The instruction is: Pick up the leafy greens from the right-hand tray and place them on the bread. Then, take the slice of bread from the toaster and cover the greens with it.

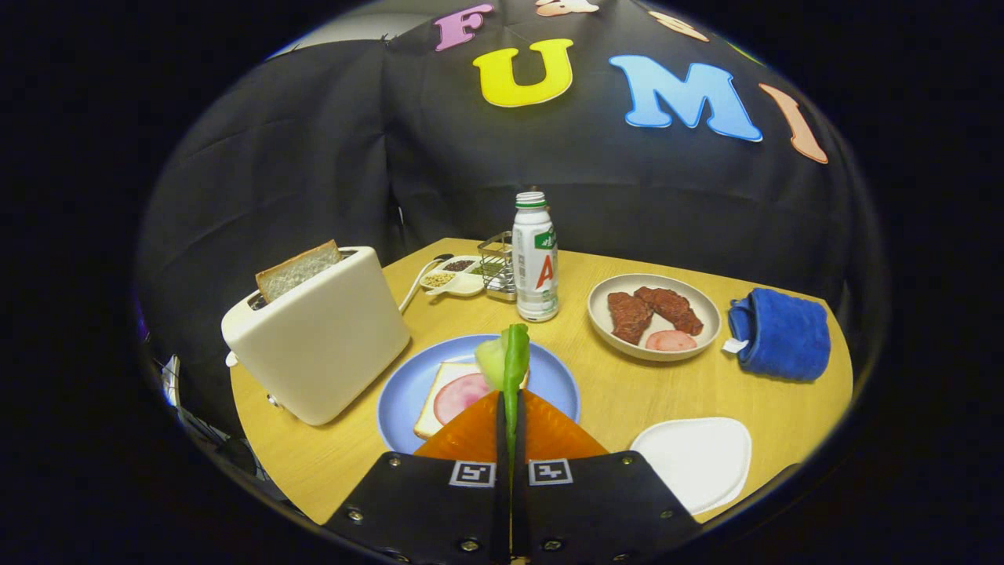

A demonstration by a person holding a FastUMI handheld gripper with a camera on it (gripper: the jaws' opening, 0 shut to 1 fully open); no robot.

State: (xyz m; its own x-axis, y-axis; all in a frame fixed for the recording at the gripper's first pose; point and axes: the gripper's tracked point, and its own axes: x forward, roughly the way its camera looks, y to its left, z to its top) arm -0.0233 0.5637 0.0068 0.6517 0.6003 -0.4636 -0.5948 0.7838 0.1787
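Our gripper (509, 408) has its fingers pinched tight on the leafy greens (510, 365), which stick up just beyond the tips, long axis running straight ahead and upward. We're hovering over the blue plate (400, 400), where the bread (439, 396) with its pink slice (459, 396) waits. We should lower until the leaf lies flat, then release. Beyond, the toaster (321, 345) holds the second slice of bread (296, 271).
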